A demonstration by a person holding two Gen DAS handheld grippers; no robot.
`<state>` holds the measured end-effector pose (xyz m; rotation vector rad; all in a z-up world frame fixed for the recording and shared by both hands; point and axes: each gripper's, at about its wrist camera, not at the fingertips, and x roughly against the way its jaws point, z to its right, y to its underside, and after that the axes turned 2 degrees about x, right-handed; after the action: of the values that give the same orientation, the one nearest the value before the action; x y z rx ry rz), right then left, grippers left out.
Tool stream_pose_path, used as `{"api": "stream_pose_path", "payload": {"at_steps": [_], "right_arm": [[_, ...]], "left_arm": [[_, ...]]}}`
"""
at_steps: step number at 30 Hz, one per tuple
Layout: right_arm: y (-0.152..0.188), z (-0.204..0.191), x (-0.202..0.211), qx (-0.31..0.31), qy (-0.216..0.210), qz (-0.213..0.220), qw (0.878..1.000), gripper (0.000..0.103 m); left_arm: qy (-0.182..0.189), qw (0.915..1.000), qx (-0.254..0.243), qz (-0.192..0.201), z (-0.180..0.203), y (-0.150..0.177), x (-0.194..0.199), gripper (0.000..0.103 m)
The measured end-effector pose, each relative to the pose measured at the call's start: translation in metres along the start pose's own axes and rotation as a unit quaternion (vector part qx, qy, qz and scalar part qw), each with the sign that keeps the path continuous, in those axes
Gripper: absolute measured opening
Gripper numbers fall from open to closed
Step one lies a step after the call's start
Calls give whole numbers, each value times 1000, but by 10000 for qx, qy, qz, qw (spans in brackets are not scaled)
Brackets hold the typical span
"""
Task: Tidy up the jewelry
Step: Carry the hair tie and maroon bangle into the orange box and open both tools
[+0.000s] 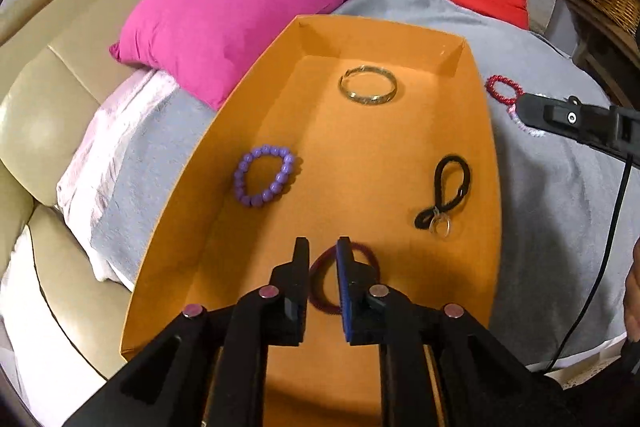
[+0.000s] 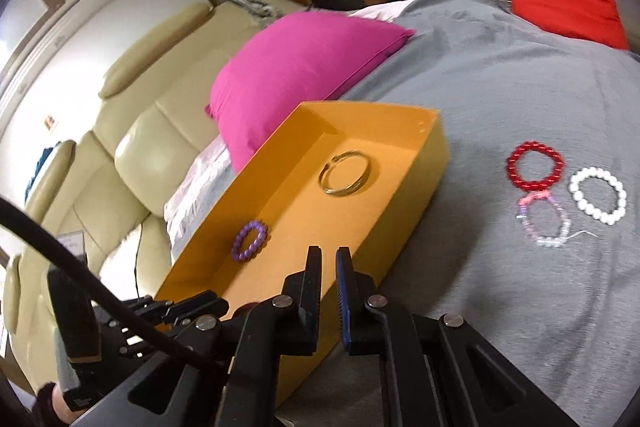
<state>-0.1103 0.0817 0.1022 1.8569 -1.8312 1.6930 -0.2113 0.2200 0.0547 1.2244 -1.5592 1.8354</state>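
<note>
1. Looking at the left gripper (image 1: 323, 247) first: it hangs low over the near end of the orange box (image 1: 256, 67), jaws a little apart with nothing pinched. A dark red hair tie (image 1: 320, 301) lies on the box floor right under the tips, with one finger over part of the loop. If it shuts or lifts carelessly, I reckon that finger could snag the tie and flick it back out.

2. Moving right inside the box, one of each: a purple bead bracelet (image 1: 266, 175), a gold bangle (image 1: 369, 84), and a black hair tie (image 1: 448, 189) with a small clear ring on it. With the dark red tie, that's four pieces in.

3. The right gripper (image 2: 329, 251) sits over the box's near right wall, jaws nearly together, only a thin gap, holding nothing.

4. Out on the grey blanket (image 2: 500, 87), still to go: one red bead bracelet (image 2: 536, 167), one pink and clear bracelet (image 2: 546, 223), one white bead bracelet (image 2: 598, 195). That's three.

5. Those three look bunched up, the pink one touching or overlapping the red. A grab there might take two at once or drag a neighbour, and round beads on soft fabric probably slip from thin fingers.
</note>
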Motion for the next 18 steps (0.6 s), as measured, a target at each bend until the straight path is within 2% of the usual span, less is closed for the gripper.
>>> {"api": "stream_pose_path", "payload": {"at_steps": [8,10,14,18], "right_arm": [[-15,48,36,-632,116,272,9976,10],[-18,65,47,-828,164,369,9957,10],[-24,112,80,-1453,151,645,9872,10],[-23,157,111,-2034,236,886,9748,24]], "left_arm": [[167,9979,-370,497,41,-19,30,30],[279,9965,-484,627,56,-25,38,38],[406,9931,-729,828,84,-34,48,41],[593,9896,-964,886,116,-40,53,42]]}}
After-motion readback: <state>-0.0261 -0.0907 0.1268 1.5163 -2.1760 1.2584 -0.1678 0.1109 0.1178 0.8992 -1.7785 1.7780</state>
